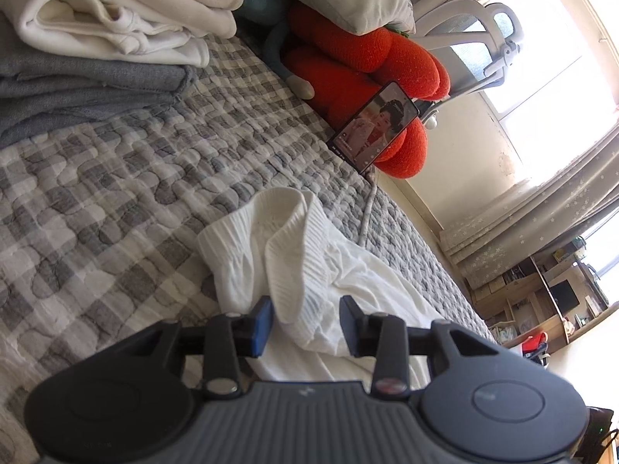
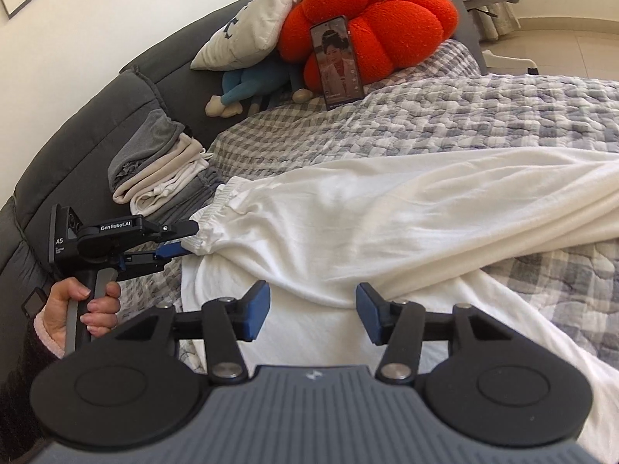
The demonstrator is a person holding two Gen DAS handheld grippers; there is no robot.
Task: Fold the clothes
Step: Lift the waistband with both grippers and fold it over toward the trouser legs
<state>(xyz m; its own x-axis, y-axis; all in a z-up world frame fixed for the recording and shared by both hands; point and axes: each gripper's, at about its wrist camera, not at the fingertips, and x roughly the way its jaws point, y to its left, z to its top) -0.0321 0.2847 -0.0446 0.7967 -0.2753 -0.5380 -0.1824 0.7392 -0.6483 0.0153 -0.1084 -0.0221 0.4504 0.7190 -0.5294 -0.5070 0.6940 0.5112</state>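
A: Where do the white cotton trousers with the ribbed elastic waistband [image 2: 348, 224] lie?

B: They lie spread on the bed with the grey and white checked quilt [image 2: 483, 123], across the middle of the right wrist view. The waistband is at the centre left, and the legs run out to the right edge.

A: Why is the left hand-held gripper [image 2: 185, 239] at the waistband?

B: I think it is there to keep that end in place for a fold. Its jaws are partly apart. In the left wrist view the ribbed band stands up between the blue pads [image 1: 264, 324], but I cannot tell whether they press on it.

A: And the right hand-held gripper [image 2: 312, 311]?

B: It hangs over the middle of the trousers in the lower centre, jaws about half open, with nothing between them. It seems ready to take the cloth.

A: Why is the stack of folded grey and cream clothes [image 2: 162, 178] at the left?

B: Probably finished pieces, put aside against the dark grey padded headboard [image 2: 77, 123] so that the work area stays free.
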